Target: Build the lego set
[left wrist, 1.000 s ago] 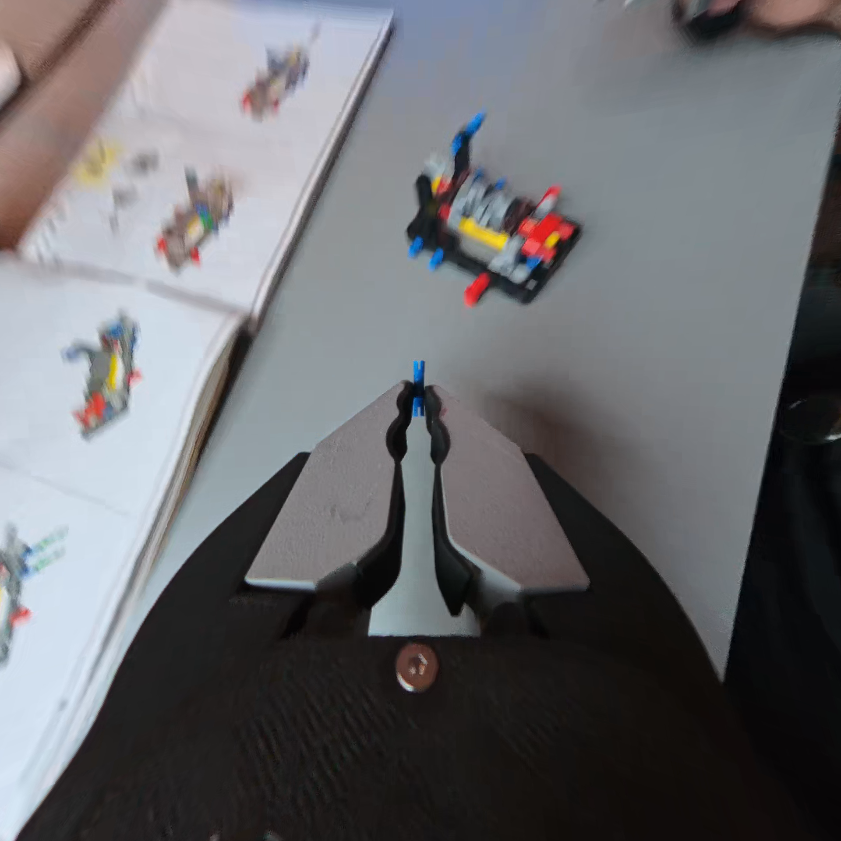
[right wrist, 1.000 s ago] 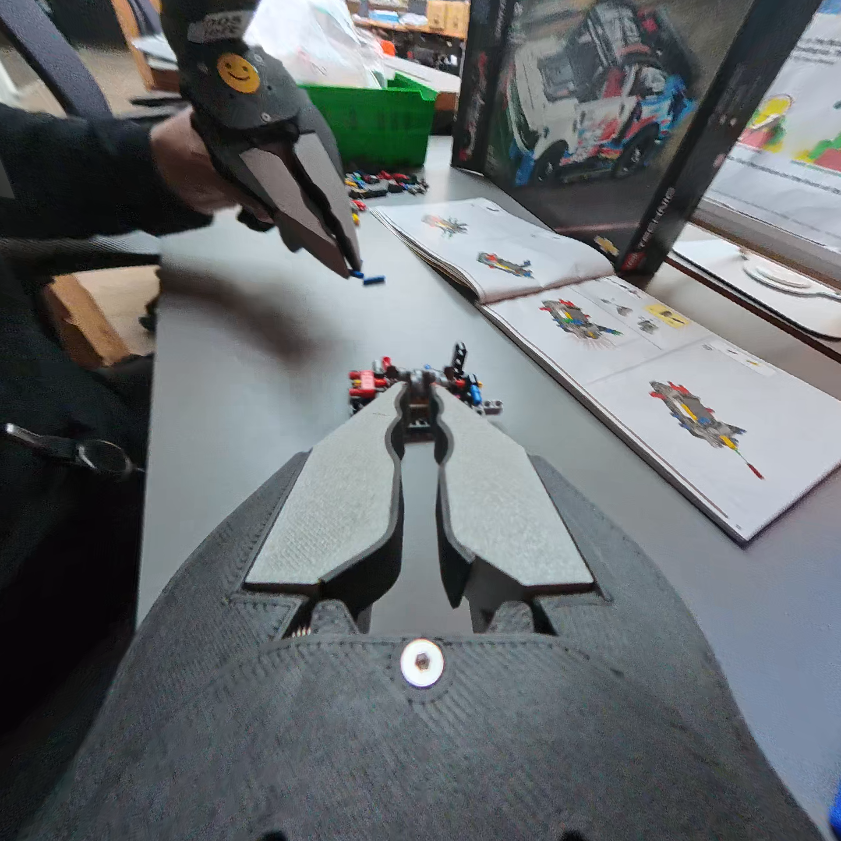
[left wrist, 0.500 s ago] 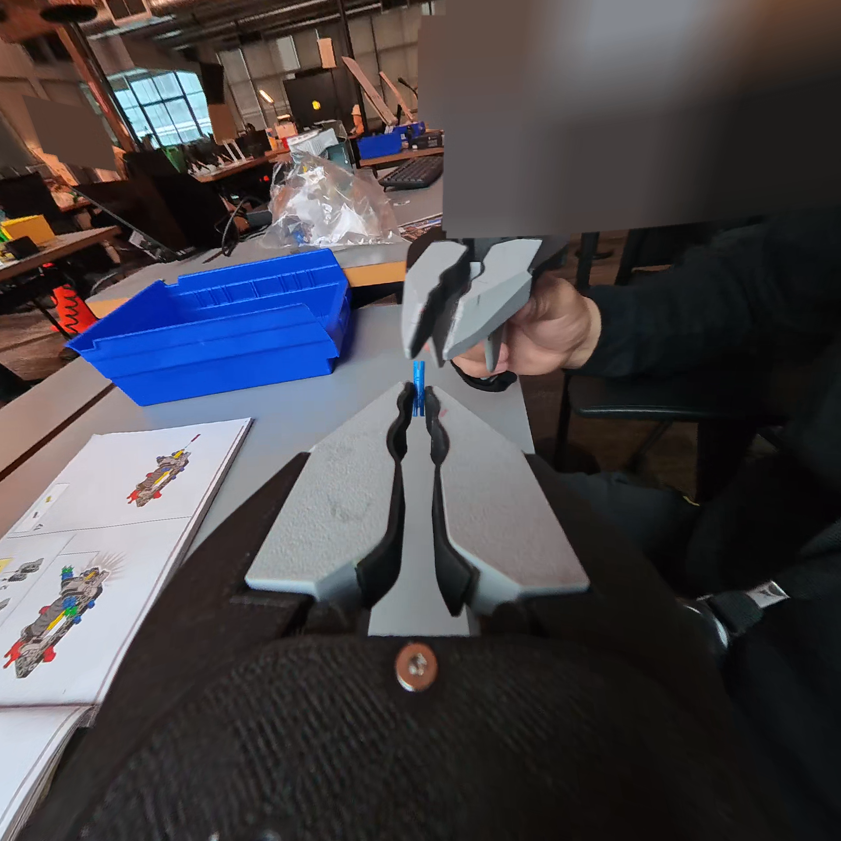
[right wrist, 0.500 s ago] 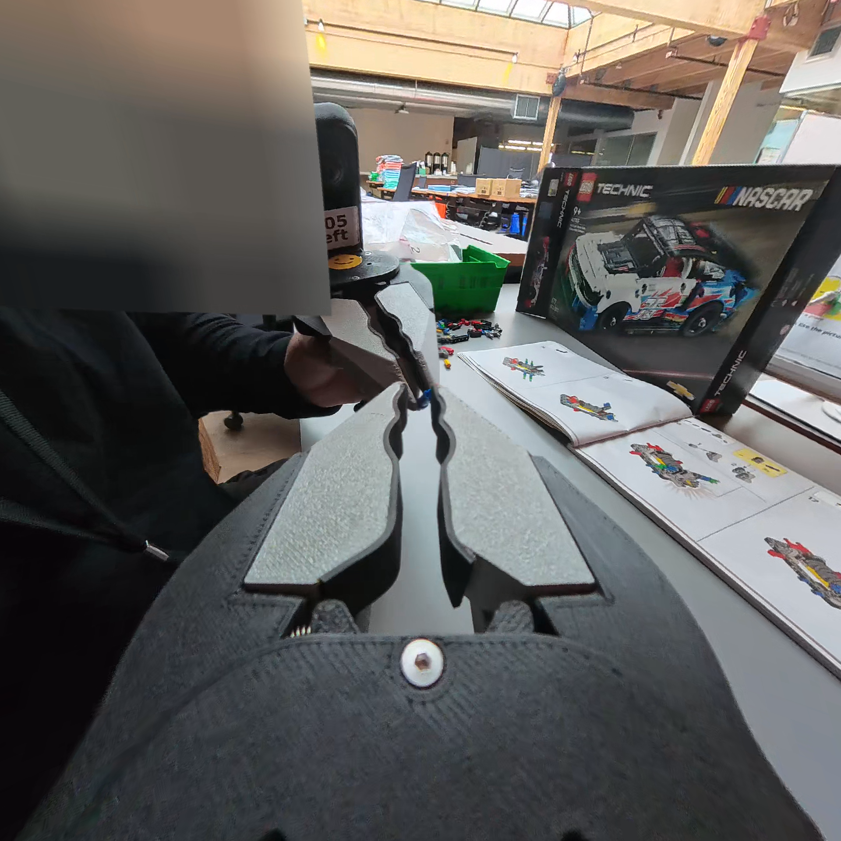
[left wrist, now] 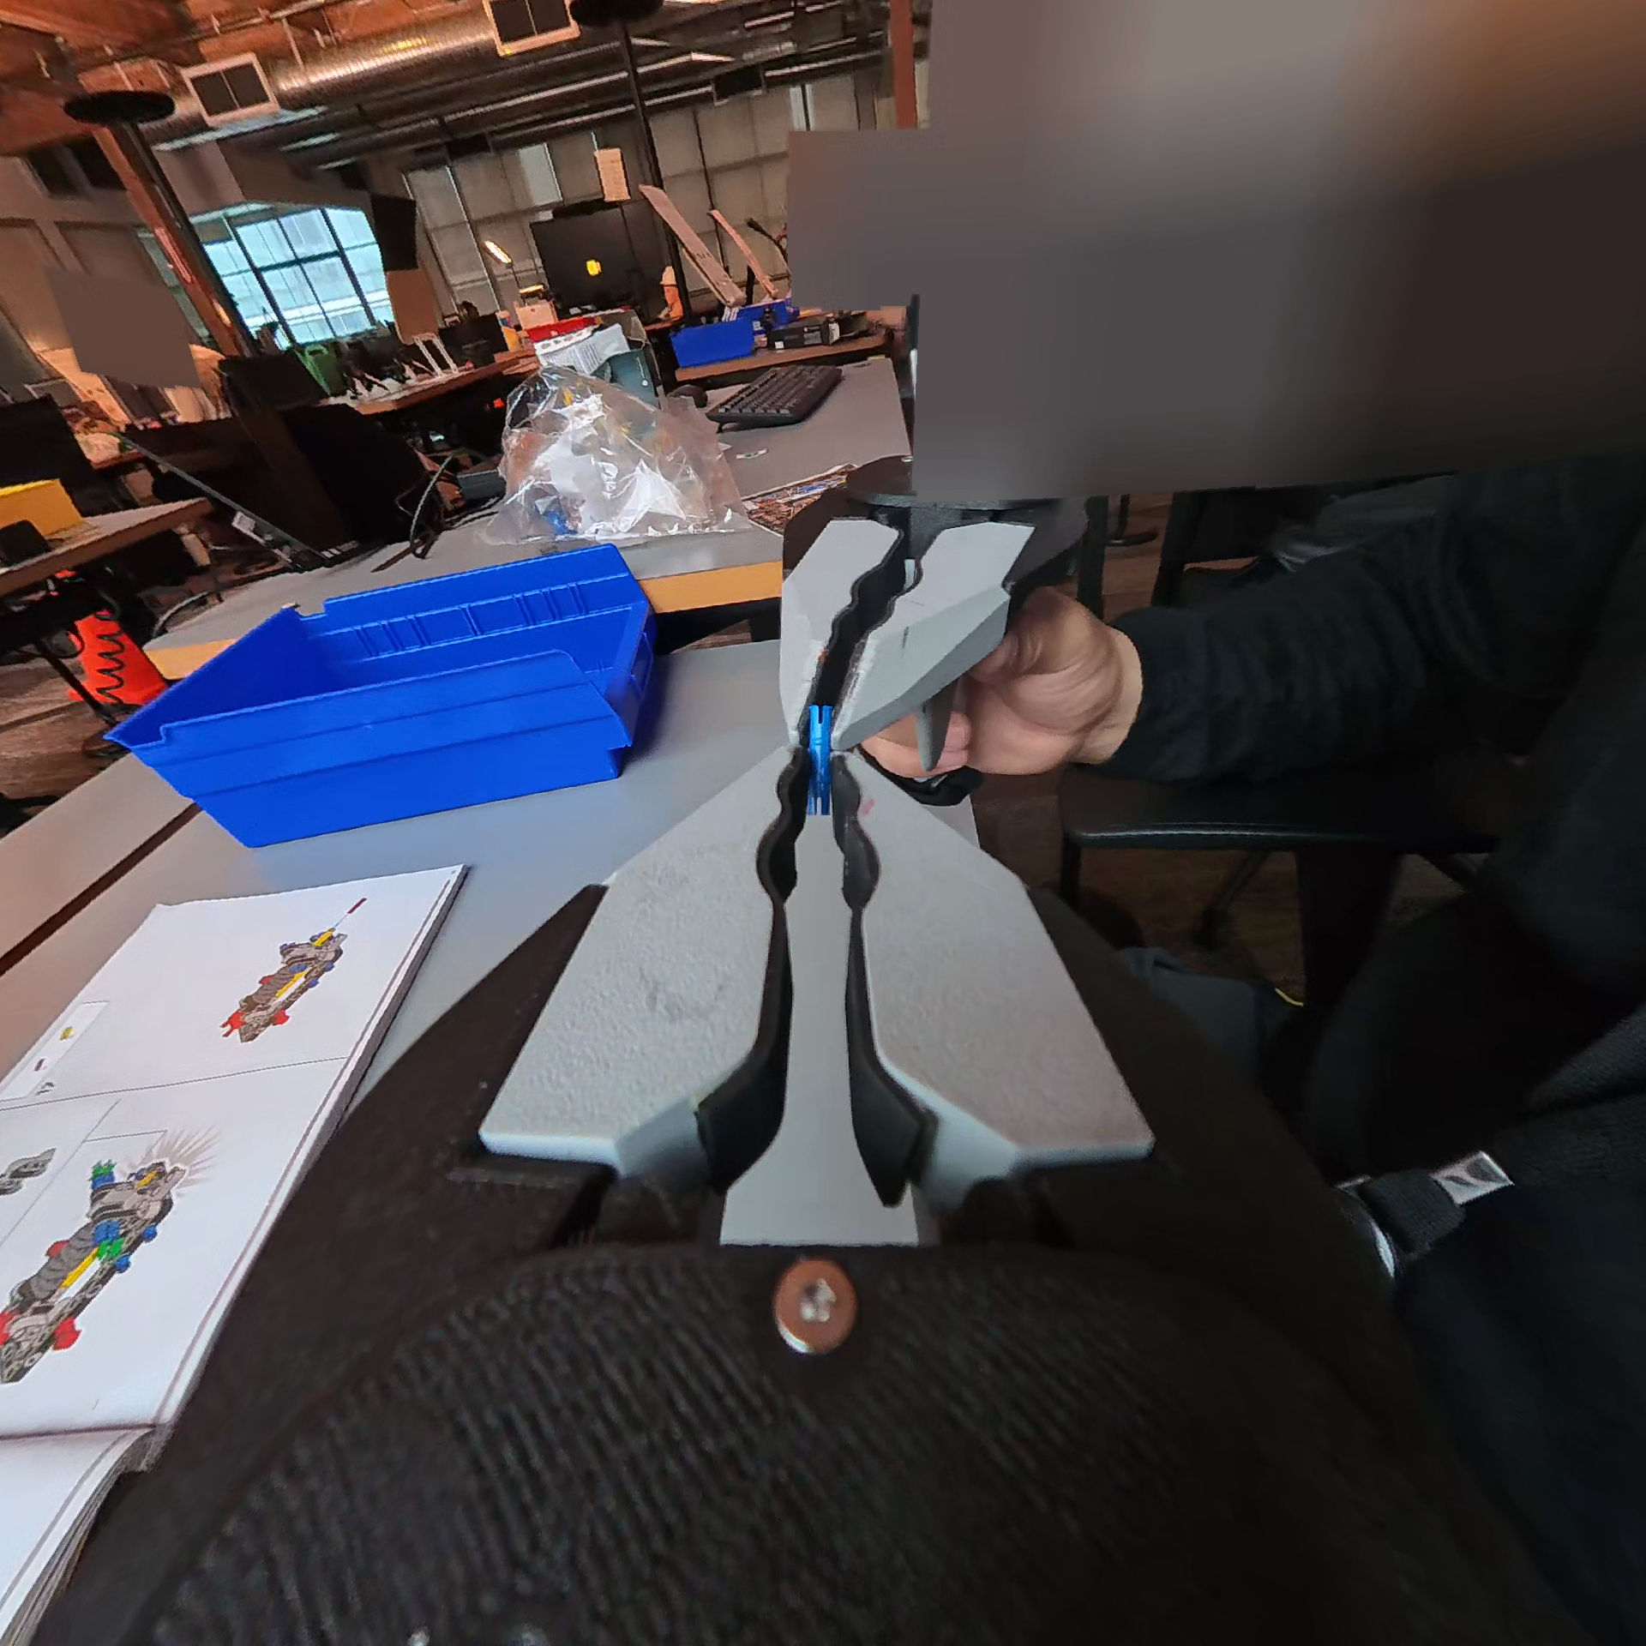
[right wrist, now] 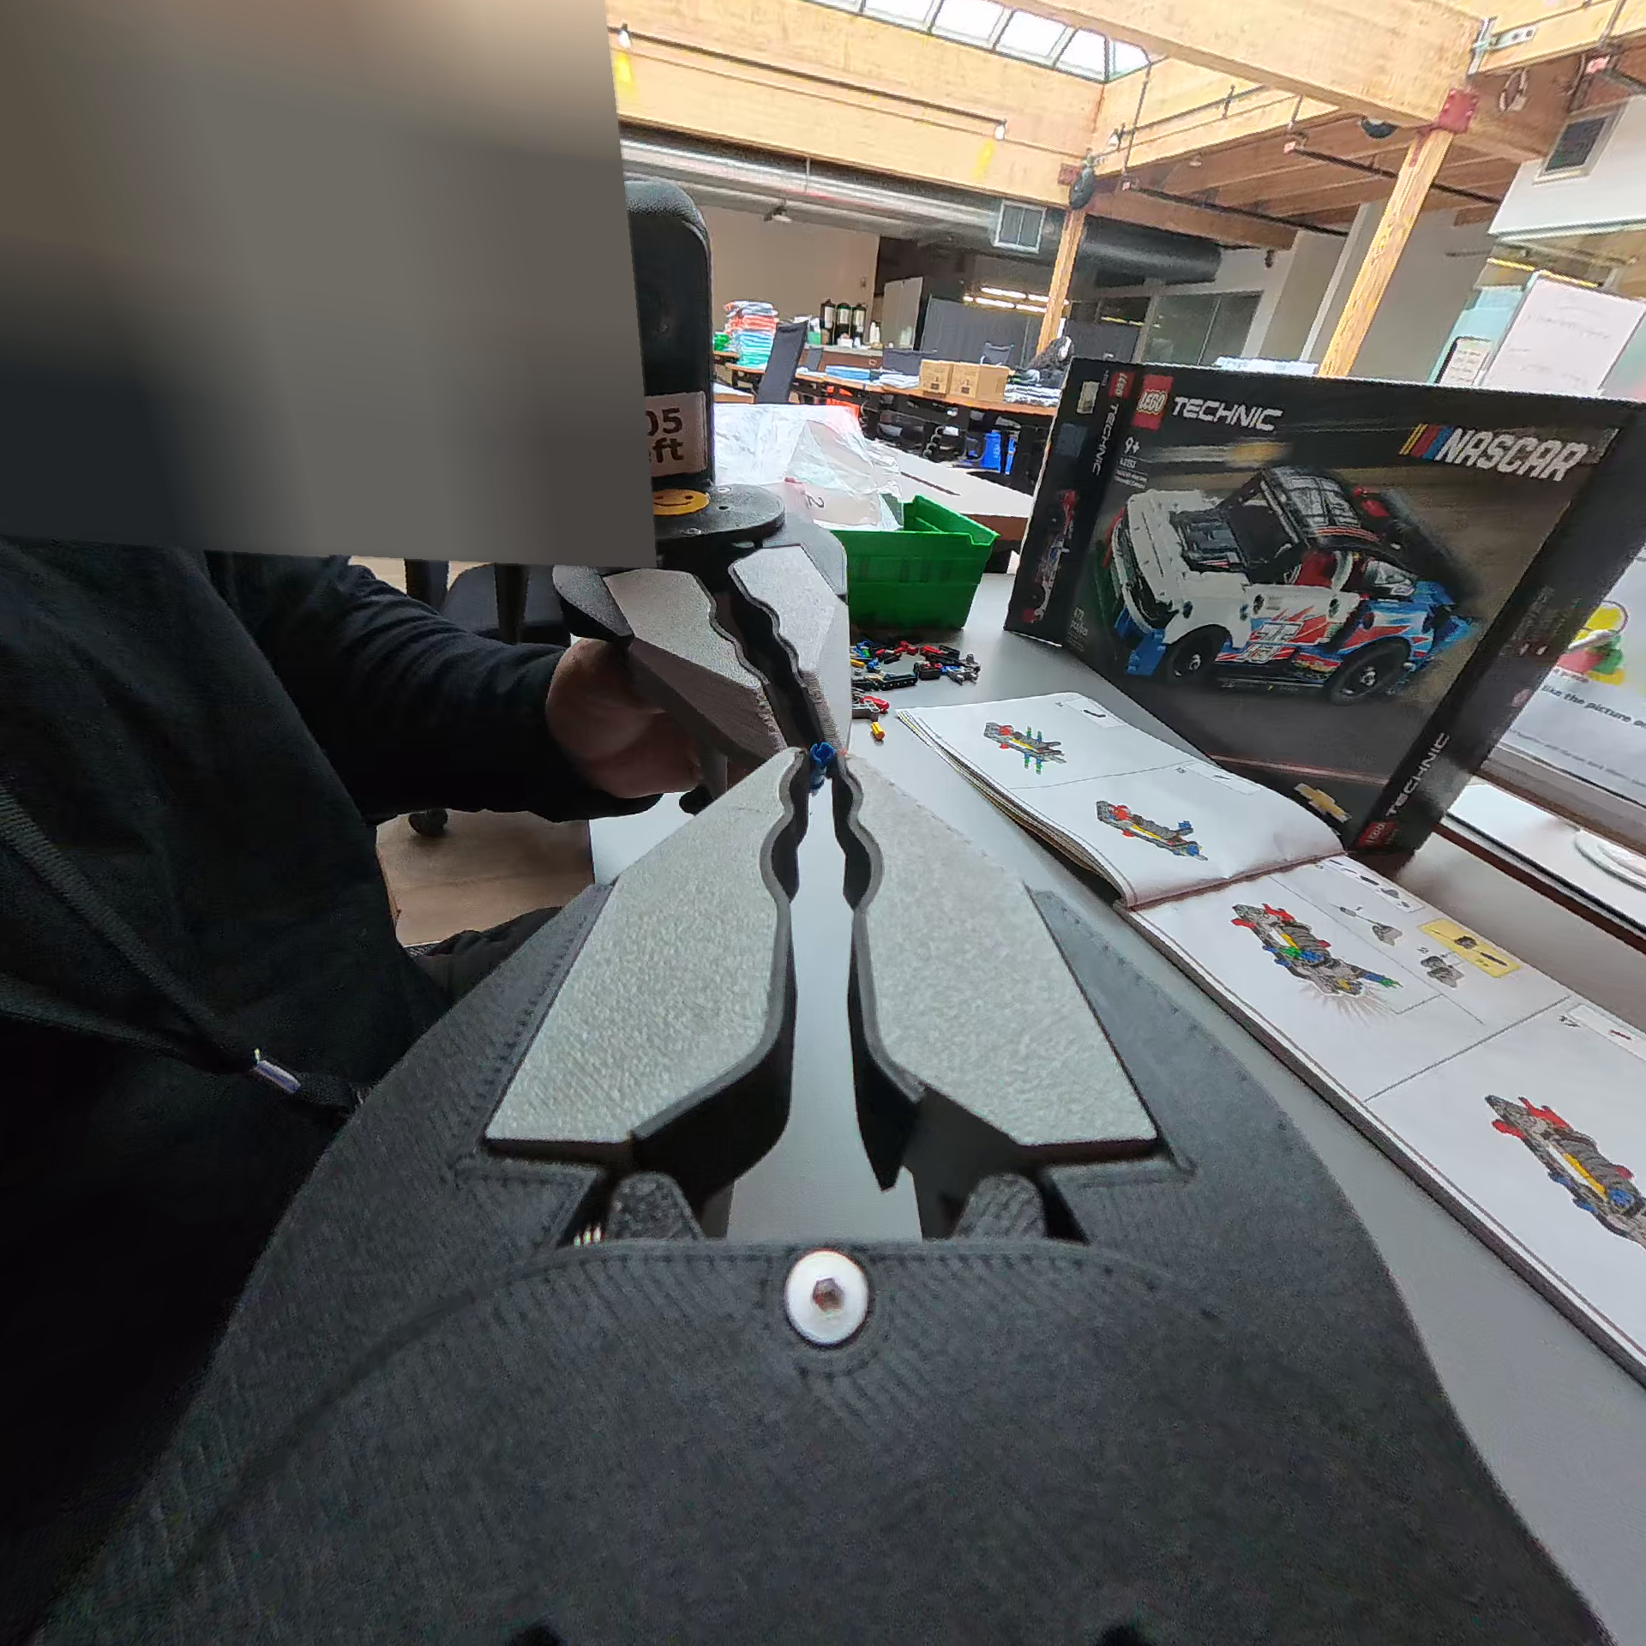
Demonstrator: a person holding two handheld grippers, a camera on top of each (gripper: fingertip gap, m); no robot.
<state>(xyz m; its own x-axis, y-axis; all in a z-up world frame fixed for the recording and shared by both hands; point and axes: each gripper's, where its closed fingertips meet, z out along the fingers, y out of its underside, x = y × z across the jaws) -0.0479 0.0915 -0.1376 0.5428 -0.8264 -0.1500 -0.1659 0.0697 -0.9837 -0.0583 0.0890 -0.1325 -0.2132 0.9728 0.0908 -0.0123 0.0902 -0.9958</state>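
Both jaws pinch one blue pin (left wrist: 818, 757) at 12 o'clock: the left gripper (left wrist: 816, 784), carrying it alone a second ago, now meets the right gripper (right wrist: 824, 770) tip to tip, probably a handover or regrip.

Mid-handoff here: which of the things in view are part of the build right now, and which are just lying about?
In the job:
- blue pin, pinched by left gripper, with right gripper closing on its top
- open instruction booklet
- loose pieces on the table

Lying about:
- blue bin
- green bin
- set box
- plastic bag
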